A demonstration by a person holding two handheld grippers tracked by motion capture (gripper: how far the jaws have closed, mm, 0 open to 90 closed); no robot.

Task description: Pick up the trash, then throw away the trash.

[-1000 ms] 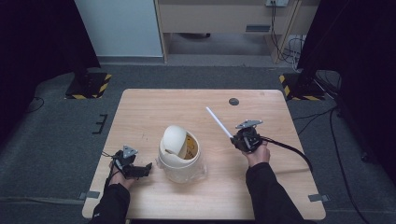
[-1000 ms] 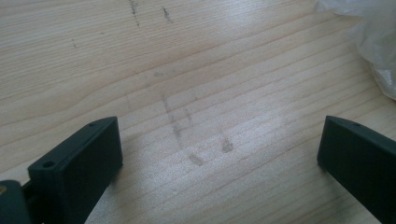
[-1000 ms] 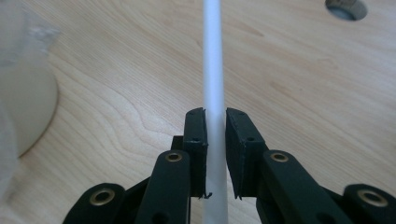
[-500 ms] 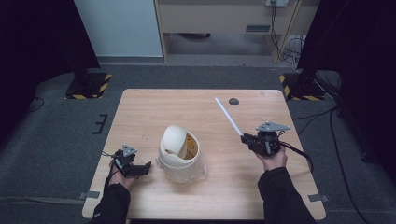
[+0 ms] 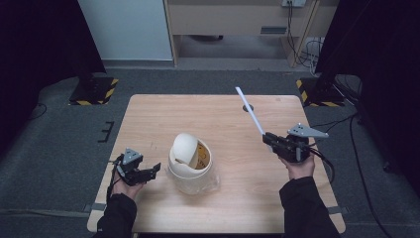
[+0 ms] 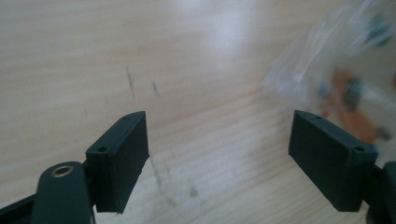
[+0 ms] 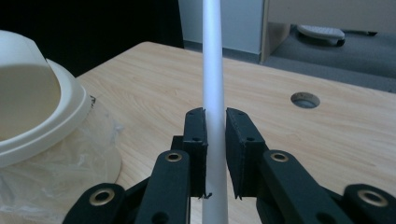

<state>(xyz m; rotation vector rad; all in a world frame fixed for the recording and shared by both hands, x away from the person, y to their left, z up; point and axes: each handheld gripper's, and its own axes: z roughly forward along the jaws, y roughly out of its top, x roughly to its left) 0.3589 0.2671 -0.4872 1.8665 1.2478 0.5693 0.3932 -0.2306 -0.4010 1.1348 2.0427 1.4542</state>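
Note:
A cream paper cup (image 5: 190,166) stands mid-table with its domed lid (image 5: 184,148) tipped up on one side. Clear plastic wrap (image 5: 210,184) lies crumpled round its base. My right gripper (image 5: 268,138) hangs above the table's right side, shut on a long white straw (image 5: 250,113) that slants up and away. In the right gripper view the straw (image 7: 212,70) runs between the pressed pads, with the cup (image 7: 37,107) to the left. My left gripper (image 5: 156,168) sits just left of the cup. Its jaws (image 6: 217,135) are open and have just been closing over bare wood, the wrap (image 6: 327,70) beyond them.
A round cable hole (image 5: 248,107) lies near the table's far edge (image 5: 213,96), also seen as a hole (image 7: 305,99) past the straw. Cables trail from the right gripper over the table's right edge. Grey floor surrounds the table.
My right gripper has carried the straw to the right and upward, away from the cup. The left gripper has risen slightly beside the cup.

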